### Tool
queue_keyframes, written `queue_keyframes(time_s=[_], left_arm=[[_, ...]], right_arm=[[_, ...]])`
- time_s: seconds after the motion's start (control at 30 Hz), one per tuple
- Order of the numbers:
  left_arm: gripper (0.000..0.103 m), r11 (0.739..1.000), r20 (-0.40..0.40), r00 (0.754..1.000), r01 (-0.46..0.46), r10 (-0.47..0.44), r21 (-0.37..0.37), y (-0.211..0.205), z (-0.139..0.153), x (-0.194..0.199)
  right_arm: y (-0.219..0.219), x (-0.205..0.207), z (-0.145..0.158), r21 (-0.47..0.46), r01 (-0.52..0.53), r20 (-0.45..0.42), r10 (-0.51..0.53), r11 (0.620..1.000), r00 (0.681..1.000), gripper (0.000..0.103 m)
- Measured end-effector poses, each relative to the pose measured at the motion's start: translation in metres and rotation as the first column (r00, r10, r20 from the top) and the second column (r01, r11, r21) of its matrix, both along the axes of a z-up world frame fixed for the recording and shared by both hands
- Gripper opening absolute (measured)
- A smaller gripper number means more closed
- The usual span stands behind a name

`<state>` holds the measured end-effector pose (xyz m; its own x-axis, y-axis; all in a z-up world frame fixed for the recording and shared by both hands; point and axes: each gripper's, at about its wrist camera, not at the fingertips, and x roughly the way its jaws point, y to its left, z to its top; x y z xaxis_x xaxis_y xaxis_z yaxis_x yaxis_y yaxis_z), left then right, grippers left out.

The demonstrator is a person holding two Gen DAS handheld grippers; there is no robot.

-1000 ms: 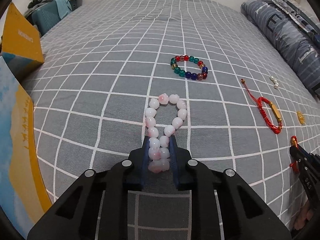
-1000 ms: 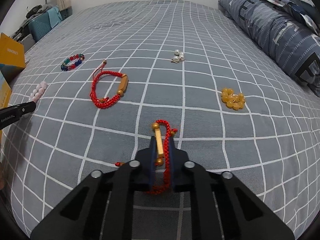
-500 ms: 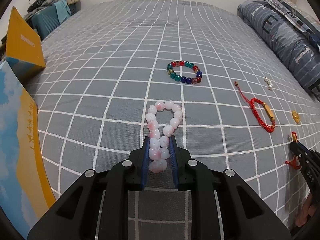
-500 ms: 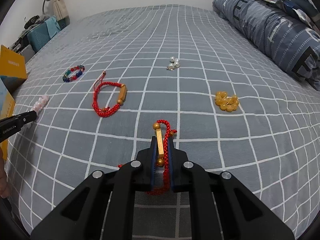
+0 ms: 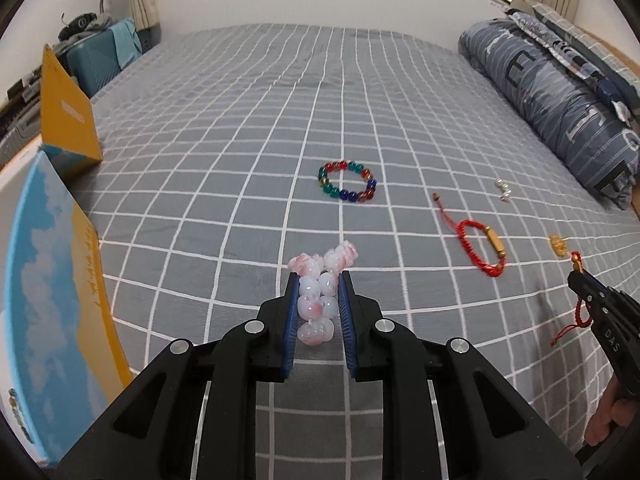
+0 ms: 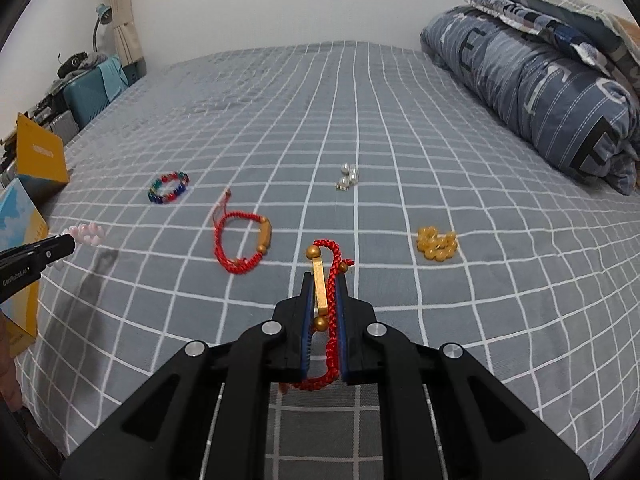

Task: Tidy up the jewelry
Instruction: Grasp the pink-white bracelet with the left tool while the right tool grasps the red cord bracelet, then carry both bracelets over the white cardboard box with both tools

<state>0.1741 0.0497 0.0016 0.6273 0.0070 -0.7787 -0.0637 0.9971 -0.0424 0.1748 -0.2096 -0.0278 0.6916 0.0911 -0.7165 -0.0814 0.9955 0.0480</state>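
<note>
My left gripper (image 5: 318, 280) is shut on a pink-white bead bracelet (image 5: 320, 280) and holds it lifted above the grey checked bed (image 5: 240, 160). My right gripper (image 6: 322, 284) is shut on a red cord bracelet with a gold bar (image 6: 324, 280), also lifted. On the bed lie a multicolour bead bracelet (image 5: 347, 182), a second red cord bracelet (image 5: 482, 246), small pearl pieces (image 5: 502, 189) and a yellow bead bracelet (image 6: 437, 243). The right gripper shows at the right edge of the left wrist view (image 5: 580, 280).
A blue and yellow box (image 5: 52, 300) stands at the left edge of the bed, with an open yellow flap (image 5: 66, 114) behind it. A rolled blue striped duvet (image 6: 540, 92) lies along the right side. A teal suitcase (image 5: 100, 58) stands beyond the bed.
Both grippers have risen off the bed with their bracelets. The pink bead bracelet now hangs bunched in the left jaws instead of lying stretched on the cover.
</note>
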Motion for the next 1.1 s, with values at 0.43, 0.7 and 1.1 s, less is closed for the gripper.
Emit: queue_keyframes(time_s=[0.43, 0.7, 1.1], left_arm=[[0.018, 0.999, 0.115, 0.993, 0.016, -0.019, 0.03, -0.008, 0.046, -0.033], [0.018, 1.0, 0.139, 0.99, 0.013, -0.017, 0.028, -0.003, 0.061, -0.046], [0.019, 0.999, 0.176, 0.984, -0.029, 0.021, 0.043, 0.022, 0.086, -0.061]], right_arm=[[0.008, -0.022, 0.043, 0.005, 0.001, 0.088, -0.001, 1.0, 0.996, 0.009], [0.018, -0.03, 0.056, 0.0, -0.012, 0.11, 0.012, 1.0, 0.994, 0.009], [0.06, -0.03, 0.086, 0.002, -0.076, 0.143, 0.075, 0.997, 0.987, 0.009]])
